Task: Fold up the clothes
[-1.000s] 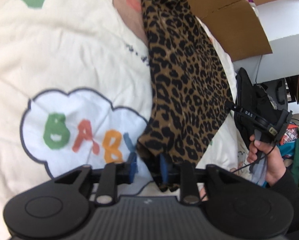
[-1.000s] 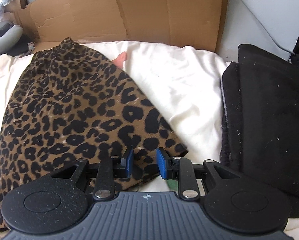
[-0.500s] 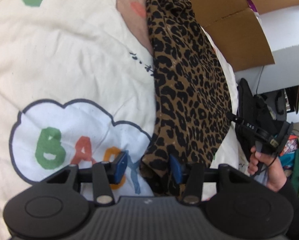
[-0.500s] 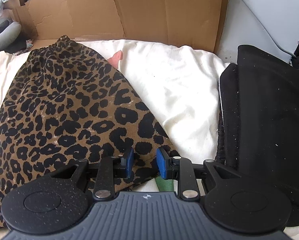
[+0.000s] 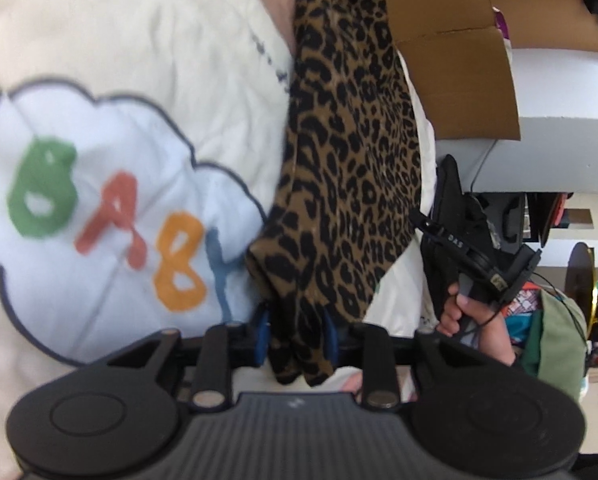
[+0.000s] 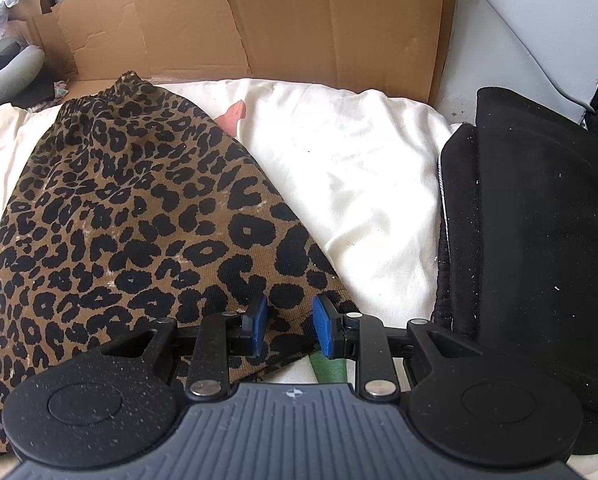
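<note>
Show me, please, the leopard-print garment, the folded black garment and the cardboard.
leopard-print garment [image 6: 139, 220]: right wrist view, middle of its spotted cloth.
folded black garment [image 6: 539, 220]: right wrist view, top face.
cardboard [image 6: 299, 20]: right wrist view, middle panel.

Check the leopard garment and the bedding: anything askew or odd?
Nothing damaged or spilled. The leopard garment lies flat on the blanket, except its near corner, bunched between the left tongs, whose jaws are closing. The black garment sits folded beside it.

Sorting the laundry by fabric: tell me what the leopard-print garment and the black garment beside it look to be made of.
Leopard-print garment: looks like fine-ribbed corduroy, matte, going by the thin parallel ridges across the print; the waist end is gathered, probably elastic.
Black garment: seems a thick, fuzzy fleece or brushed knit, dull-surfaced and speckled with pale lint. The exact fibre can't be told.
</note>
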Demonstrator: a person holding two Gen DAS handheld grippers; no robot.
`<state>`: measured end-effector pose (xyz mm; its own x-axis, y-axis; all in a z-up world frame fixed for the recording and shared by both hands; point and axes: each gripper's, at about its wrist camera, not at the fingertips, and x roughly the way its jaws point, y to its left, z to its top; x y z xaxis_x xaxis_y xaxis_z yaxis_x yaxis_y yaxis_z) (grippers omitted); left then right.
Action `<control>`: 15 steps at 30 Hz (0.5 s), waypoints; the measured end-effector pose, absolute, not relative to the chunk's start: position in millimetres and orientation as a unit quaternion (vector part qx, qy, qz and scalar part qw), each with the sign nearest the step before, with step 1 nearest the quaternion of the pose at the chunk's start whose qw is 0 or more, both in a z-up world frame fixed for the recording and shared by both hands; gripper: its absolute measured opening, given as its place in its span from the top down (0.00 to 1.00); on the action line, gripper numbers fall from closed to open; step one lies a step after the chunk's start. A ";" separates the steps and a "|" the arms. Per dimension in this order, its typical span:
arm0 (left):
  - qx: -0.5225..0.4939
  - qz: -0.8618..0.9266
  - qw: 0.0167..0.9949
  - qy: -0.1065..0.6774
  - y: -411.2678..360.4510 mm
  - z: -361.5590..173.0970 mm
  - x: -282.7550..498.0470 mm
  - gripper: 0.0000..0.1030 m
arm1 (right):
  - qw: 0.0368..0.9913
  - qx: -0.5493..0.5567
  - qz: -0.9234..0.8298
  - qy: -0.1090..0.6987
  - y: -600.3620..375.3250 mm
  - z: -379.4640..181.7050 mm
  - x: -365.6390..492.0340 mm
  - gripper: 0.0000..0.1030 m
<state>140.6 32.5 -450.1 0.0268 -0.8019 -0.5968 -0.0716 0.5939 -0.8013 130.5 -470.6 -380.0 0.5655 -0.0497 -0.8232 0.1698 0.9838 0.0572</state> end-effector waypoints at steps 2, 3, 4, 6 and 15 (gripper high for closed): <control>-0.356 -0.289 0.617 0.639 30.1 -455.1 137.1 0.72 | 0.882 0.065 -0.062 0.462 -470.6 -380.1 130.4 0.69; -0.363 -0.288 0.613 0.640 30.4 -456.9 134.7 0.72 | 0.883 0.065 -0.062 0.462 -470.6 -380.1 130.4 0.69; -0.369 -0.286 0.610 0.640 31.1 -458.3 132.4 0.71 | 0.883 0.065 -0.061 0.462 -470.6 -380.2 130.4 0.69; -0.375 -0.283 0.608 0.640 32.4 -461.5 129.3 0.71 | 0.883 0.065 -0.061 0.461 -470.6 -380.5 130.5 0.69; -0.394 -0.279 0.606 0.632 27.0 -469.2 127.3 0.72 | 0.883 0.068 -0.062 0.460 -471.3 -380.7 129.6 0.69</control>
<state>127.3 27.0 -469.2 0.0450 -0.8363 -0.5465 -0.1608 0.5338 -0.8302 129.6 -471.3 -380.7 0.5699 -0.0463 -0.8204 0.1713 0.9832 0.0635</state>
